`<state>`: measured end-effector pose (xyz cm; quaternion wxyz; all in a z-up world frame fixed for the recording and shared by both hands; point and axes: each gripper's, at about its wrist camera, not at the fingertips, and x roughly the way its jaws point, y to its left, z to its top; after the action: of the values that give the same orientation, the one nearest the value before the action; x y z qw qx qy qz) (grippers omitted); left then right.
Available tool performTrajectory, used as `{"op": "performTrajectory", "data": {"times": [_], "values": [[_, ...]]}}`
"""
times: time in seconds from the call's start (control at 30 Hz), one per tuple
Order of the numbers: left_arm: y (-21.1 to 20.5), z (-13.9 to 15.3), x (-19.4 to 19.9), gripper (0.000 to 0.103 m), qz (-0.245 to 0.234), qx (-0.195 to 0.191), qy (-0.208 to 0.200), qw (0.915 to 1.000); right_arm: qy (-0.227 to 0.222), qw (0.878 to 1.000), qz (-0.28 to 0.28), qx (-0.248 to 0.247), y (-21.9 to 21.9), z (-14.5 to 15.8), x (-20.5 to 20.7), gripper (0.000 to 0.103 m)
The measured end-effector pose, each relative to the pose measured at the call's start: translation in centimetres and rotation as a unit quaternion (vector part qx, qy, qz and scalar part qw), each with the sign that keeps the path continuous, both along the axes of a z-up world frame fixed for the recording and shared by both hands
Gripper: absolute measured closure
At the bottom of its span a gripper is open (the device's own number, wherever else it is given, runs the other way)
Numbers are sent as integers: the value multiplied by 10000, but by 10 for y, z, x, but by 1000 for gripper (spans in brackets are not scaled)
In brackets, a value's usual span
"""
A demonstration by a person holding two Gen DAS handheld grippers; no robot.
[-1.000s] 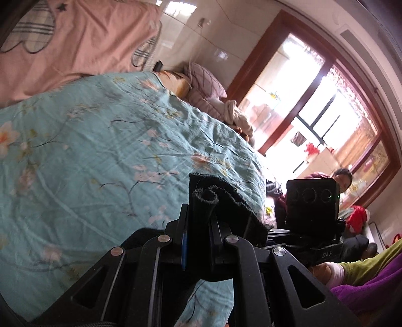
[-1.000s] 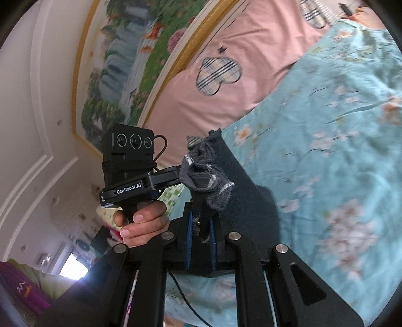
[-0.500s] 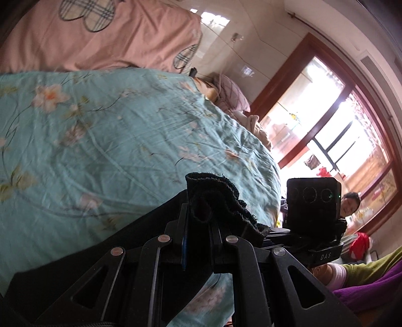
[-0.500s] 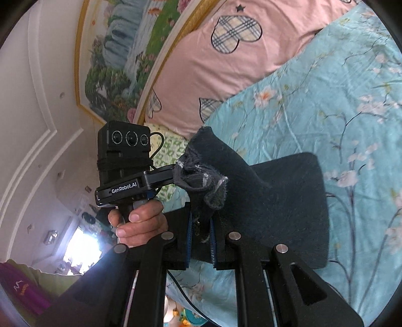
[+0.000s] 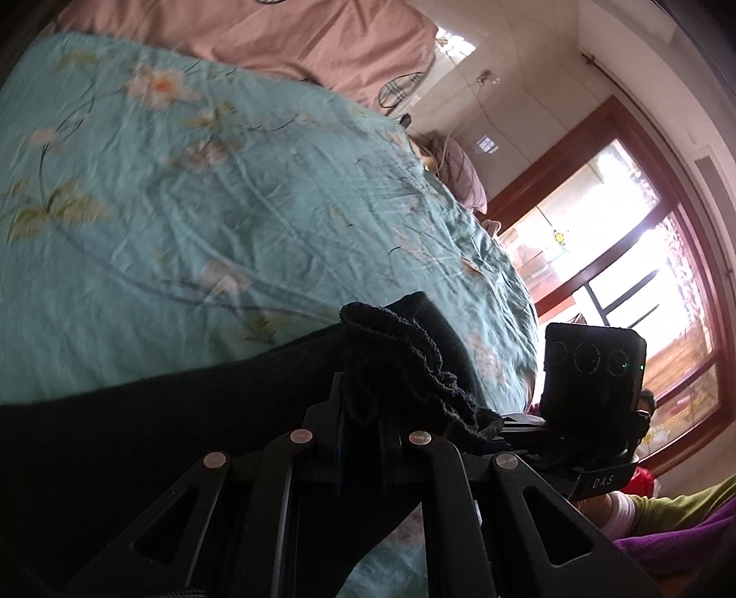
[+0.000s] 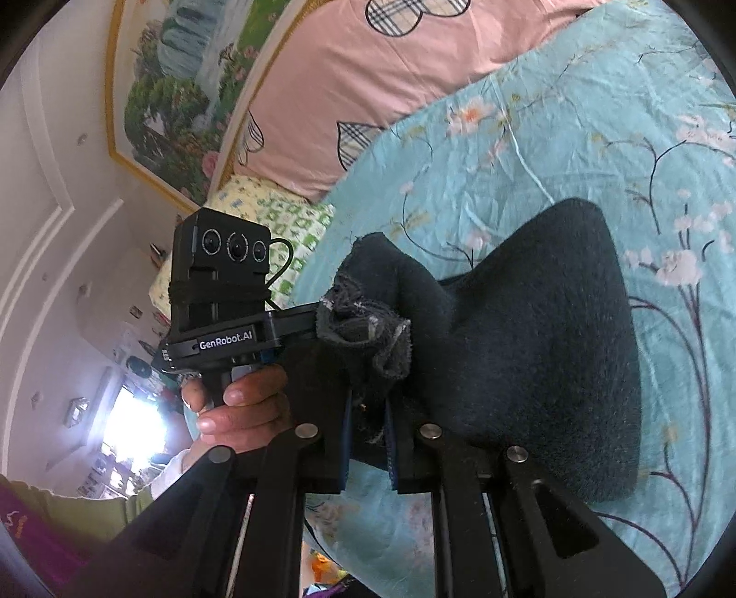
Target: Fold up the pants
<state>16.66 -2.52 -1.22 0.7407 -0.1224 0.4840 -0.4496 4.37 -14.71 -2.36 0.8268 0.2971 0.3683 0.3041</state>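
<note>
Lowering both clamped jaws, I'm laying the dark fleecy pants (image 6: pixel 543 349) evenly onto the teal floral bedspread (image 5: pixel 193 193), keeping the held edge taut.

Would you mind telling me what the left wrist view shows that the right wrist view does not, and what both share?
Only the left wrist view shows the wood-framed window and the right gripper's camera block. Only the right wrist view shows the landscape painting, the bare hand on the left gripper's handle, and the pants' far fold. Both show dark pants clamped in shut jaws over the floral turquoise bedspread and pink pillow.
</note>
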Motion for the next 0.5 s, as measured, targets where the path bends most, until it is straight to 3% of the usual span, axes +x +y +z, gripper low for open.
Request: {"op": "performTrajectory", "data": {"times": [0.5], "values": [[24, -26, -1, 95, 452, 55, 346, 9984, 143, 9977, 183, -644, 24, -6, 6, 84]]}}
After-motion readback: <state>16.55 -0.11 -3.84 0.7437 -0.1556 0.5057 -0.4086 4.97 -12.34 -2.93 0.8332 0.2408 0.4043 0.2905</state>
